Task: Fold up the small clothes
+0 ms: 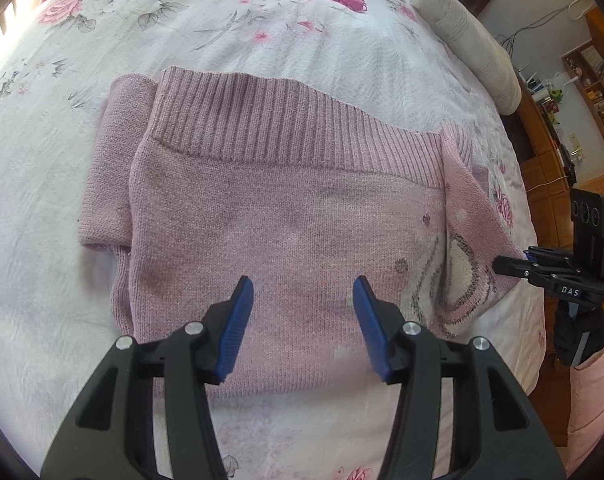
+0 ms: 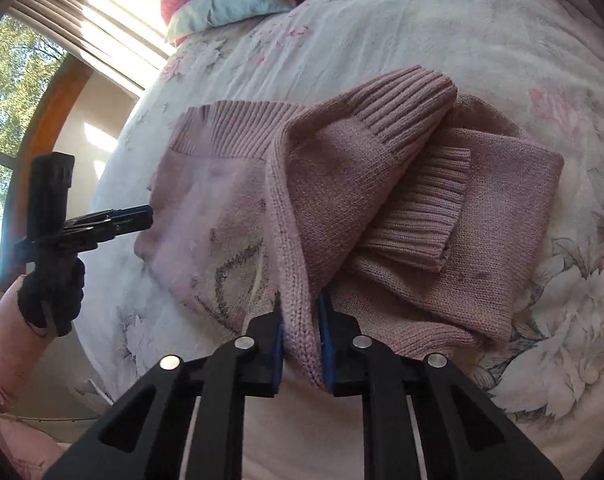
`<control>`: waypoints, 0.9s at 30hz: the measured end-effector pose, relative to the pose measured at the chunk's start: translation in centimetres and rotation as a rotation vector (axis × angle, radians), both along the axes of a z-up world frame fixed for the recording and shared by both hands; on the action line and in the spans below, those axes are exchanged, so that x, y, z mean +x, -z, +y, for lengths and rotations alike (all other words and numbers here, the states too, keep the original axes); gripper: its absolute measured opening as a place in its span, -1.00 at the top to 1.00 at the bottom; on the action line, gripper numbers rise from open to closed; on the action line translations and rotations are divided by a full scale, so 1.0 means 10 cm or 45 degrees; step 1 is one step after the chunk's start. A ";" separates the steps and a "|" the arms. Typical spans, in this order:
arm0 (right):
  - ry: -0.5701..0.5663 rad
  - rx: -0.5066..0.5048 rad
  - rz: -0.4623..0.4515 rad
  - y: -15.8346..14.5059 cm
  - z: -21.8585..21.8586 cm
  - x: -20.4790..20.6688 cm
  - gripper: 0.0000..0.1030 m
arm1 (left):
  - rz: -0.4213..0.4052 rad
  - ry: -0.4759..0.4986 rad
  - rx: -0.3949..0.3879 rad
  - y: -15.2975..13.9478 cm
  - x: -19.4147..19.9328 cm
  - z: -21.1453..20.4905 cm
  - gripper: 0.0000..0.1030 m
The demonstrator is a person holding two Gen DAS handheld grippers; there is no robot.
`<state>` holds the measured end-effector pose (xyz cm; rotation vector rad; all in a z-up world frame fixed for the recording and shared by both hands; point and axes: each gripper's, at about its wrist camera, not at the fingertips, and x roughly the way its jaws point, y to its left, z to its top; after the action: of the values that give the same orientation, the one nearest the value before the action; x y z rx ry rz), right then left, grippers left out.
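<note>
On my left wrist view, my left gripper (image 1: 303, 292) hovers with jaws spread wide and empty above the near half of the pink sweater (image 1: 278, 216), which lies flat on the floral bedspread (image 1: 262, 36) with its ribbed hem at the far side and a faint knitted motif at its right edge; with nothing pinning the body, I reckon any tug from the right could drag the whole piece askew. On my right wrist view, my right gripper (image 2: 300, 334) is clamped on the sweater's near edge, a thin ridge of knit pinched between the pads, with a sleeve cuff (image 2: 405, 104) bunched across the sweater's middle, so that narrow bite could slip and the loose sleeve could tumble out of the fold.

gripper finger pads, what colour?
Blue pads on black fingers; clearest in the left wrist view.
</note>
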<state>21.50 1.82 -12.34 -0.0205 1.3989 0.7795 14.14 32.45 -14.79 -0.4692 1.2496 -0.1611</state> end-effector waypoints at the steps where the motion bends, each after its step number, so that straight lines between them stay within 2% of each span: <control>1: 0.029 0.000 0.007 -0.02 -0.11 -0.07 0.74 | 0.006 -0.006 -0.003 0.02 -0.01 0.00 0.00; 4: 0.119 -0.066 0.069 0.09 -0.47 -0.27 0.73 | 0.020 -0.014 -0.009 0.07 -0.02 -0.01 0.00; 5: 0.144 -0.100 0.104 0.18 -0.59 -0.34 0.66 | 0.022 -0.013 -0.007 0.08 -0.01 -0.02 0.00; 7: 0.197 -0.160 0.172 0.37 -0.83 -0.46 0.64 | 0.024 -0.013 -0.004 0.09 -0.01 -0.04 0.00; 8: 0.234 -0.145 0.203 0.42 -0.94 -0.50 0.58 | 0.024 -0.012 -0.004 0.09 0.00 -0.05 0.00; 9: 0.283 -0.110 0.221 0.43 -1.03 -0.51 0.42 | 0.021 -0.009 -0.003 0.08 0.01 -0.06 0.00; 11: 0.403 -0.066 0.203 0.38 -1.19 -0.47 -0.43 | 0.017 -0.001 0.005 0.07 0.04 -0.08 0.00; 12: 0.459 -0.047 0.177 0.33 -1.25 -0.42 -0.52 | 0.017 0.003 0.007 0.06 0.05 -0.09 0.00; 15: 0.553 0.081 0.150 0.27 -1.33 -0.17 -0.50 | 0.017 0.008 0.015 0.06 0.08 -0.12 -0.01; 17: 0.560 0.061 0.134 0.33 -1.29 -0.01 -0.49 | 0.016 0.009 0.017 0.06 0.09 -0.15 -0.02; 19: 0.567 0.038 0.172 0.48 -1.20 0.12 -0.48 | 0.015 0.012 0.020 0.06 0.09 -0.16 -0.02; 22: 0.579 0.042 0.264 0.76 -1.08 0.18 -0.19 | 0.016 0.009 0.013 0.06 0.07 -0.15 -0.02; 24: 0.584 0.130 0.291 0.80 -0.99 0.21 -0.11 | 0.019 0.007 0.018 0.07 0.06 -0.14 -0.03; 25: 0.587 0.170 0.306 0.80 -0.95 0.23 0.04 | 0.022 0.007 0.020 0.08 0.05 -0.13 -0.03; 27: 0.615 0.150 0.299 0.81 -0.88 0.30 0.04 | 0.029 0.006 0.022 0.10 0.04 -0.12 -0.03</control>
<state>24.54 -6.99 -20.42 0.4979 1.4947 0.4662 14.55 31.28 -15.83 -0.4542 1.2736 -0.1489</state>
